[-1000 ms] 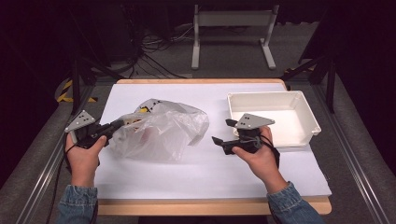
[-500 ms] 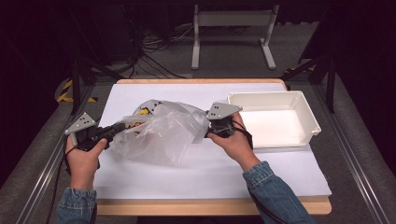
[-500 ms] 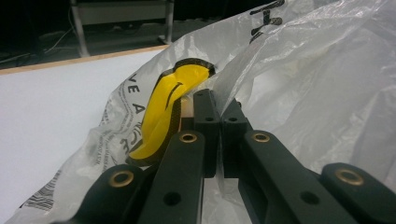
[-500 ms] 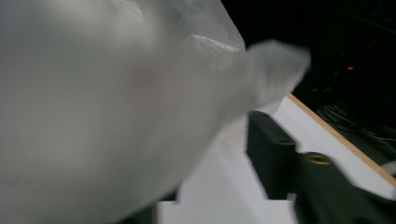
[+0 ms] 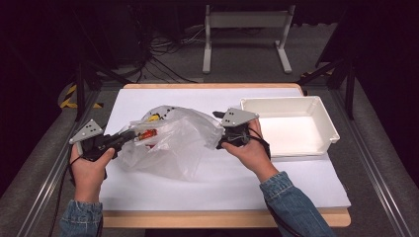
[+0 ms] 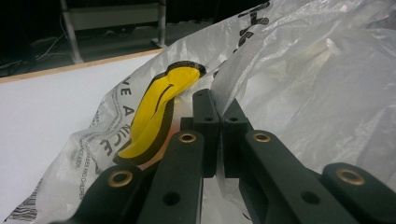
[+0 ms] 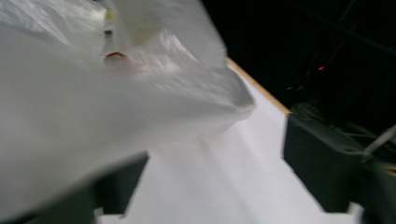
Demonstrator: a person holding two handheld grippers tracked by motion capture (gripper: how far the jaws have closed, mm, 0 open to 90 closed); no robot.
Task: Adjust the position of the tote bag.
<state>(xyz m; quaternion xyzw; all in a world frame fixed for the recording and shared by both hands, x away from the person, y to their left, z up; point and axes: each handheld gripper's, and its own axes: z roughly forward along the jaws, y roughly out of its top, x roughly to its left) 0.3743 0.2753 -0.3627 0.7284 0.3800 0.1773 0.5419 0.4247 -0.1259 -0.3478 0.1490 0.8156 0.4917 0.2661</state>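
The crinkled clear plastic bag [image 5: 170, 140], printed with black lettering and a yellow mark, lies in a loose heap on the white-covered table [image 5: 222, 187], left of centre and stretching toward the middle. Through the film, near the bag's left end, there's something red and orange inside [image 5: 146, 134]; what it is I cannot make out.

Over on the left, the left tool [image 5: 129, 135] has its black jaws pressed tight together on a fold of the bag's edge, and in the left gripper view you see the film pinched right between the two pads [image 6: 205, 135], the yellow mark [image 6: 156, 109] just beside them. The hand grips the handle near the table's left edge.

On the right of the bag, the right tool [image 5: 219, 129] has just been opening. Its jaws stand wide apart now, and the right gripper view, blurred as it is, shows the bag's film [image 7: 93, 107] billowing over one jaw with bare table showing through the gap. The pads are not pressing on it.

Farther right, just beside that hand, sits the shallow white rectangular plastic tray [image 5: 326, 121], near the table's right edge.
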